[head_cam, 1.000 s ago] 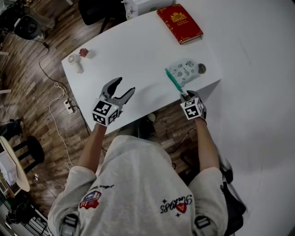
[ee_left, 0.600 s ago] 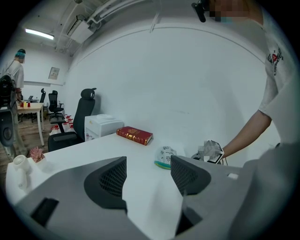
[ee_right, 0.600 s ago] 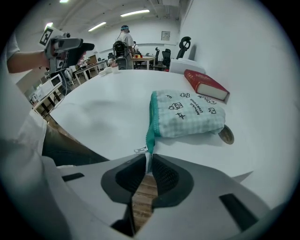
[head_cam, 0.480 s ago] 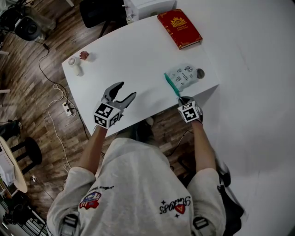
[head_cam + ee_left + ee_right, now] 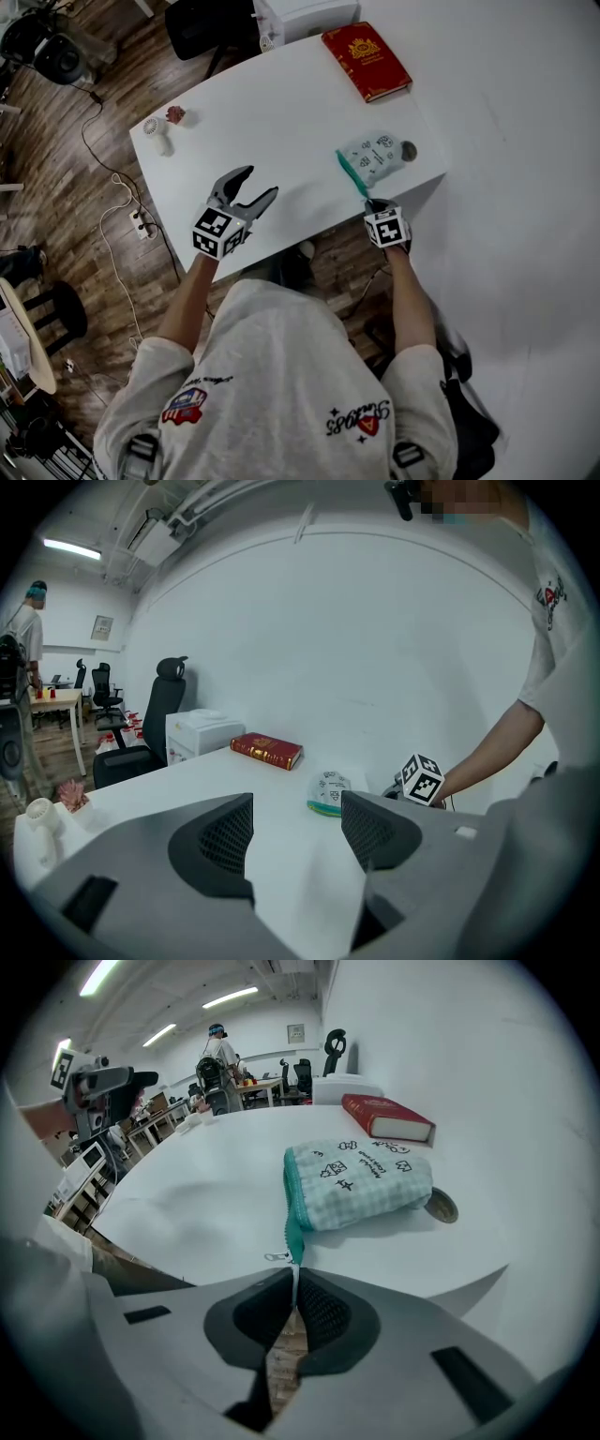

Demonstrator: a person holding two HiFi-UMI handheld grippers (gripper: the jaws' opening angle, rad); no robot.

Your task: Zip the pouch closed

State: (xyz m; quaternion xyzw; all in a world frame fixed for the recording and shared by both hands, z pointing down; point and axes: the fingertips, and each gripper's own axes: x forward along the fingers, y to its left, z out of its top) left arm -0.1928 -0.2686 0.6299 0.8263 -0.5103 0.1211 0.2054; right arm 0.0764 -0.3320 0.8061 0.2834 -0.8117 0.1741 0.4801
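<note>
Head view: a person seated at a white worktop [image 5: 281,112] holds the left gripper [image 5: 255,185] over its near edge, jaws spread and empty. The right gripper [image 5: 373,200] points down at the worktop's near corner, where a pale checked pouch [image 5: 377,157] lies with its teal zipper strip [image 5: 352,172] running towards it. A red book [image 5: 366,61] lies near the far edge.

Left gripper view: the jaws stand apart with only bare worktop [image 5: 187,794] between them. The pouch [image 5: 328,792] lies well beyond, the red book [image 5: 267,750] behind it.

Right gripper view: the right gripper [image 5: 295,1293], jaws just closing, pinches the thin tail end of the zipper strip [image 5: 294,1222] at the worktop's edge. The metal pull [image 5: 277,1257] sits just above the jaws. The pouch [image 5: 361,1185] rests flat on the worktop [image 5: 187,1194].
</note>
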